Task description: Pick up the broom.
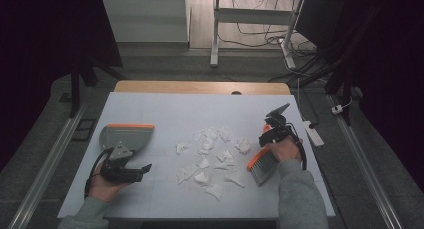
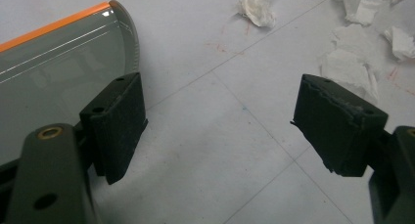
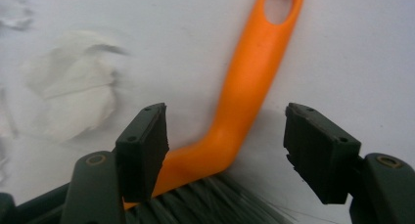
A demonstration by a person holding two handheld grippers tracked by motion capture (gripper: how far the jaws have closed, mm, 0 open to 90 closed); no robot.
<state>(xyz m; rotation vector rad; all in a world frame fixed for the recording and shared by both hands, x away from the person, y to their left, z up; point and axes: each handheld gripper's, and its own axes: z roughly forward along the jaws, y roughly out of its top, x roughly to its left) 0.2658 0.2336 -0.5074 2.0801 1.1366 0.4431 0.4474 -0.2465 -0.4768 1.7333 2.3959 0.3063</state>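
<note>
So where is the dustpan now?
In the high view the dustpan lies on the table's left side, just beyond the left gripper, left of the paper scraps.

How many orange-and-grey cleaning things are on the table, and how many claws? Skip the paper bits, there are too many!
Dustpan: 1
Brush: 1
Claws, left claw and right claw: 2
Total: 4
The paper bits are left out.

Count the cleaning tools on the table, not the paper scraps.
2. A grey dustpan with an orange edge lies at the table's left, beside the left gripper. An orange-handled brush lies at the right, its handle between the right gripper's open jaws.
</note>
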